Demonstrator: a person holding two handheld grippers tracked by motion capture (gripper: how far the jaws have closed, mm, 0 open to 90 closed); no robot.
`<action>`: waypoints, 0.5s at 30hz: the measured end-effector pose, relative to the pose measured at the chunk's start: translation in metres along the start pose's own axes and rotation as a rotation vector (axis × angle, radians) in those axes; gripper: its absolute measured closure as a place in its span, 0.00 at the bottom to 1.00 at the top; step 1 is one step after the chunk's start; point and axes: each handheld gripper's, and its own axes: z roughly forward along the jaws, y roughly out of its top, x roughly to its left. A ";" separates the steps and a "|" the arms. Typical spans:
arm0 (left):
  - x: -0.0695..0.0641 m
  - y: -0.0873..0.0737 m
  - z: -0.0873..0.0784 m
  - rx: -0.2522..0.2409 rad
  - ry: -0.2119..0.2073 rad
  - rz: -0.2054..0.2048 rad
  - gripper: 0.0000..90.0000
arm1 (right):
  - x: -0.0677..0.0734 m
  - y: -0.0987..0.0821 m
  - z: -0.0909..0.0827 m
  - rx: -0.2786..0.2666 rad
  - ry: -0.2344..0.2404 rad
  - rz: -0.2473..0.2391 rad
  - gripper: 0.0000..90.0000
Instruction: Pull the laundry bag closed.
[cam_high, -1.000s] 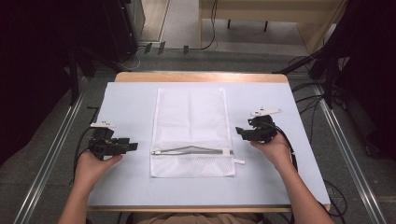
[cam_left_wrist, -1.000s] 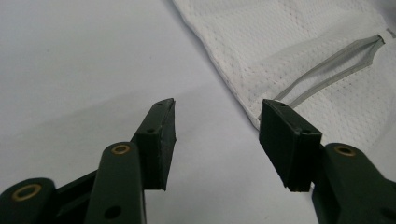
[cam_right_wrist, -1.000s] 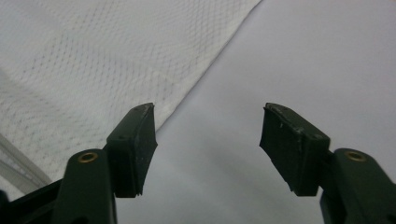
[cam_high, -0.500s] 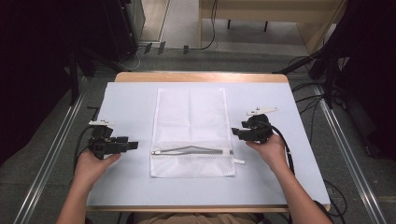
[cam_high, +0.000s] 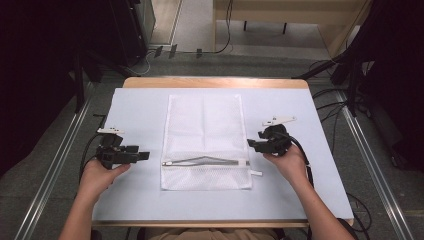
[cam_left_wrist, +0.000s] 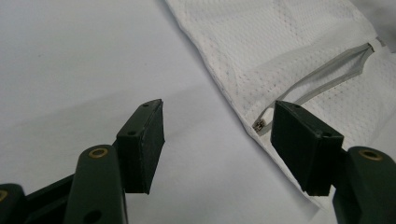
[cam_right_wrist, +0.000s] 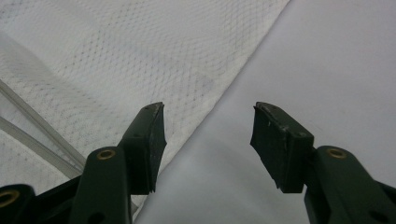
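1. Two handheld grippers flank one white mesh laundry bag (cam_high: 206, 142) that lies flat at the centre of the light-blue table cover (cam_high: 140, 107).
2. Mesh laundry bag: long axis runs from 12 o'clock to 6 o'clock in the high view. Its grey zipper (cam_high: 205, 161) crosses the near third from 9 o'clock to 3 o'clock and gapes slightly in the middle. The metal zipper pull (cam_left_wrist: 258, 124) sits at the 9 o'clock end.
3. Left gripper (cam_high: 142, 156): at 9 o'clock of the bag, near its edge but apart from it, pointing toward 3 o'clock. Its jaws have just been opening and stand wide apart, with nothing between them. In the left gripper view the bag edge and zipper pull lie just beyond the right-hand jaw.
4. Right gripper (cam_high: 251, 144): at 3 o'clock of the bag, tips at the bag's edge, pointing toward 9 o'clock. Jaws apart, clamped on nothing. In the right gripper view (cam_right_wrist: 208, 121) the bag's edge runs between the jaws.
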 end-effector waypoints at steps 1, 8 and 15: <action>0.000 0.000 0.000 0.000 0.000 0.000 0.39 | 0.000 0.000 0.000 0.000 0.000 0.000 0.51; -0.002 0.004 0.000 -0.004 -0.013 0.010 0.39 | -0.001 -0.004 -0.003 -0.001 0.006 0.030 0.51; -0.006 0.005 -0.001 -0.004 -0.025 0.014 0.44 | 0.004 -0.009 -0.003 0.007 0.011 0.021 0.53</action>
